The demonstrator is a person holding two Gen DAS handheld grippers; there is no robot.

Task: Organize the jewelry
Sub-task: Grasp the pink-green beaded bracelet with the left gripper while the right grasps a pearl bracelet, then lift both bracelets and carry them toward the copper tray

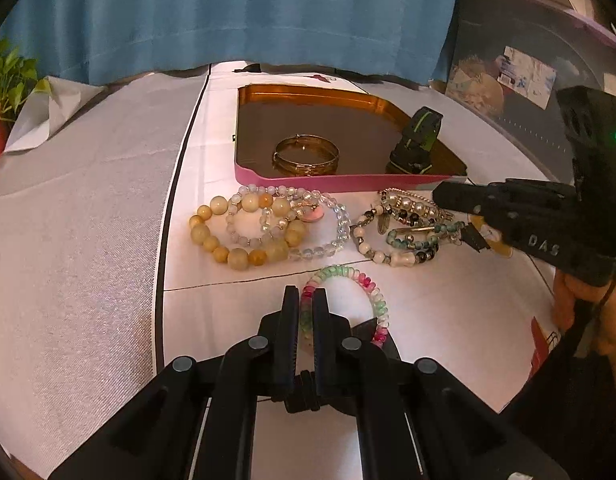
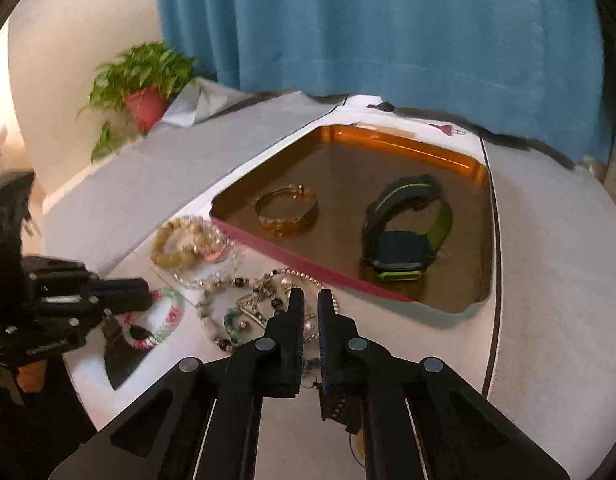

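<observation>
Left hand-held gripper [image 1: 305, 300]: I see the jaws pinched tight on the near rim of the pink-green-white bead bracelet [image 1: 378, 300], which lies flat on the desk [image 1: 87, 240].

Right hand-held gripper [image 2: 311, 300]: jaws nearly together over the mixed pearl-and-bead bracelets [image 2: 227, 316]. From its own view I cannot tell what, if anything, the pads have caught; from the left view its tips sit in that pile at about 2 o'clock of my left gripper.

Yellow bead bracelet [image 1: 235, 232], tangled with clear and pale bead strands, lies at 11 o'clock of the left gripper, just in front of the tray's pink wall.

Room: bare grey cloth runs wide to 9 o'clock, all the way to the desk edge; a black seam line splits grey from white. White cloth near the left gripper at 3 o'clock is open up to the person's hand [image 1: 568, 300] on the right gripper.

Tray [image 1: 340, 182] at 12 o'clock, gold inside, pink outside. In it: gold bangles [image 1: 305, 154] near the front wall, and a black-and-green watch [image 2: 404, 232] standing on edge toward the right corner.

Blue curtain [image 1: 235, 12] closes off the far edge; potted plant [image 2: 143, 84] at the far left corner.
</observation>
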